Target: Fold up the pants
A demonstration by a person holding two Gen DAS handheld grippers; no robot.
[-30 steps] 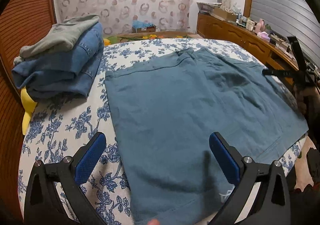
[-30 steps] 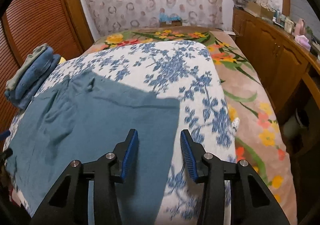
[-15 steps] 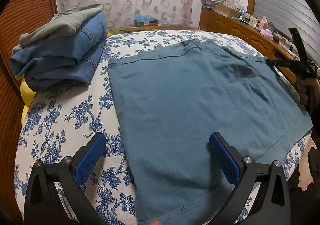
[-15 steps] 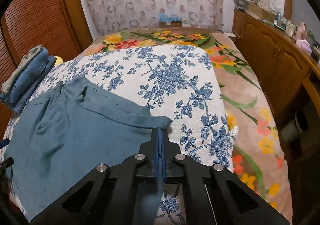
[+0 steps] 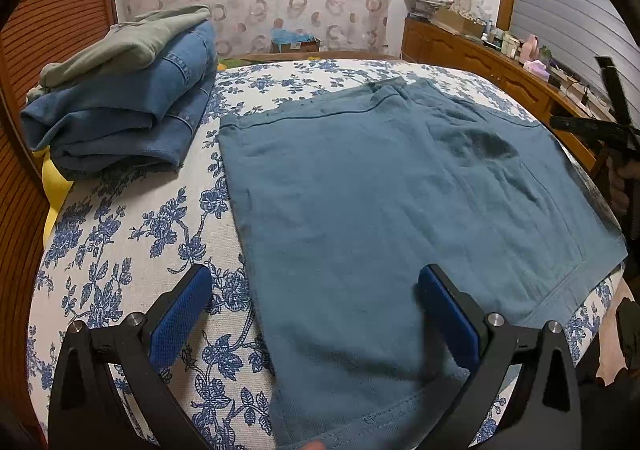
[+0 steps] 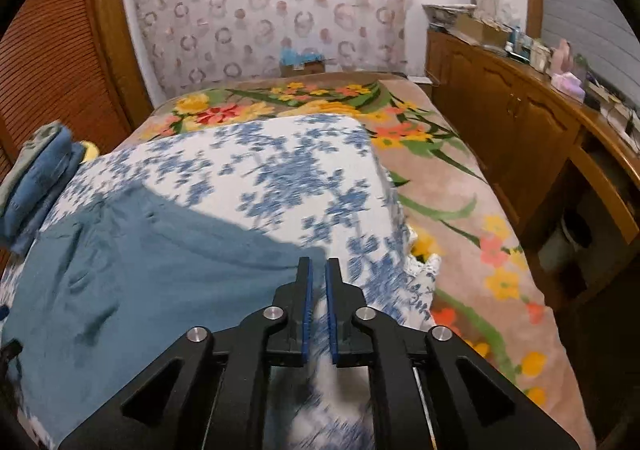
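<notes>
While the left gripper [image 5: 316,314] hovers with its blue pads [image 5: 178,316] spread wide over the near hem of the pants [image 5: 360,189], one pad over the floral sheet [image 5: 120,234] and the other over the cloth, the right gripper [image 6: 317,290] has its pads nearly together with a thin gap between them, and nothing is clearly pinched there. Its tips sit at the pants' far corner [image 6: 308,254], just at the cloth edge; the view is blurred.

The pants lie flat on the bed, already folded to a rough rectangle, beside a stack of folded clothes [image 5: 120,97].

To fold well, I judge each gripper should bite a corner of the same edge, through all layers, then lift and carry evenly so the edge lands square.

No writing or brand is readable.
</notes>
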